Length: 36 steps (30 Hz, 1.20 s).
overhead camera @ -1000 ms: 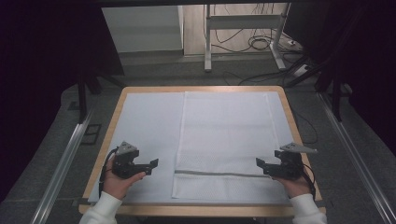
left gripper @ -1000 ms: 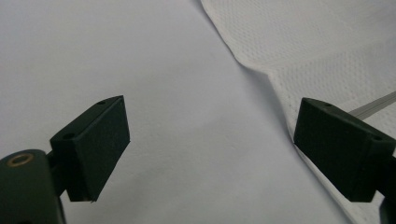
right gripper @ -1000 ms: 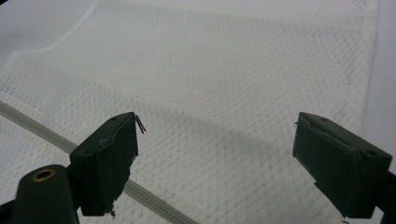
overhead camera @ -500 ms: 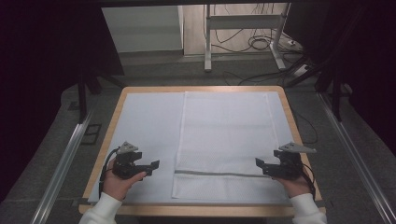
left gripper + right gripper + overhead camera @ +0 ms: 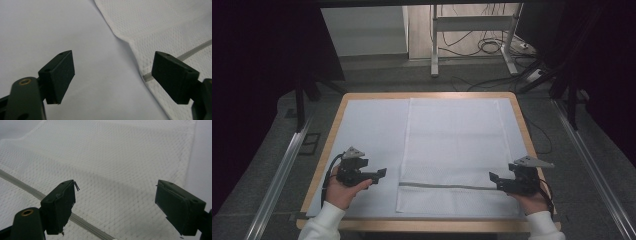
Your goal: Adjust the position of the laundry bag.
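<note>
A white mesh cloth (image 5: 454,145) lies flat on the right half of a pale mat (image 5: 372,130), with a grey stripe (image 5: 442,186) across it near the front. My left gripper (image 5: 381,173) hovers open over the bare mat, just left of the cloth's front left edge. In the left gripper view its open jaws frame the left gripper (image 5: 112,65) gap, with mat (image 5: 50,25) on the left and the cloth (image 5: 175,30) edge and stripe (image 5: 197,48) on the right. My right gripper (image 5: 493,179) stands open at the stripe's right end, over the cloth (image 5: 120,152) and stripe (image 5: 22,185); the right gripper (image 5: 115,192) holds nothing.
The table has a wooden rim (image 5: 337,115). Metal rails (image 5: 282,170) run along the floor on both sides. A desk frame (image 5: 434,45) and loose cables (image 5: 492,47) stand behind the table, with dark surroundings to left and right.
The left gripper has edged slightly right toward the cloth's edge. The right gripper and the cloth have stayed where they were.
</note>
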{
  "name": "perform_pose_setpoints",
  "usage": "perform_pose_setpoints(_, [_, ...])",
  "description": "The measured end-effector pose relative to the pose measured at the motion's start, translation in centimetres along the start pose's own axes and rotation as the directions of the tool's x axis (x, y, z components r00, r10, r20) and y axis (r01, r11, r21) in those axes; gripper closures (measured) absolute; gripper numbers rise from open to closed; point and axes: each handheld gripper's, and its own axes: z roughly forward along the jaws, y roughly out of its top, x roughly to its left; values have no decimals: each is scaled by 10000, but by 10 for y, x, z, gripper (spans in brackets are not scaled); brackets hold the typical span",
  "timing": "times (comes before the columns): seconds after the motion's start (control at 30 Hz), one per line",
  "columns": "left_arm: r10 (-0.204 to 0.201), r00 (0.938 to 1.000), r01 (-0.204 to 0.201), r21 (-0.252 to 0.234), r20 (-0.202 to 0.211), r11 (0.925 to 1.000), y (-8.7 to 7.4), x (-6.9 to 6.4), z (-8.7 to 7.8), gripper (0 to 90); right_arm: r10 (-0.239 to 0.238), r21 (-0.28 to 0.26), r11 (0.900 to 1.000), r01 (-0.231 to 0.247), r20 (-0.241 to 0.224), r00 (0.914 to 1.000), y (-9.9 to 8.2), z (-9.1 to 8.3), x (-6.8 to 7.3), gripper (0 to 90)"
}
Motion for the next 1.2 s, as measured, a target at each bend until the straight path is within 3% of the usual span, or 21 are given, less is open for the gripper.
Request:
perform_pose_setpoints(0.43, [6, 9999, -9, 180, 166, 9998, 9, -14, 7, 220, 60, -74, 10000, -59, 23, 10000, 0, -3, 0, 167])
perform_pose_setpoints(0.63, [155, 9994, -164, 309, 307, 9994, 15, -23, 20, 253, 58, -455, 9990, -39, 421, 9991, 1, -8, -2, 176])
perform_pose_setpoints(0.9, [-4, 9992, -21, 650, 388, 9979, 20, -25, 33, 258, 80, -365, 9993, -66, 390, 9992, 1, -7, -2, 178])
perform_pose_setpoints(1.2, [148, 9983, -196, 866, 561, 9960, 20, -30, 43, 261, 80, -224, 9997, -69, 478, 9988, 1, -5, -1, 181])
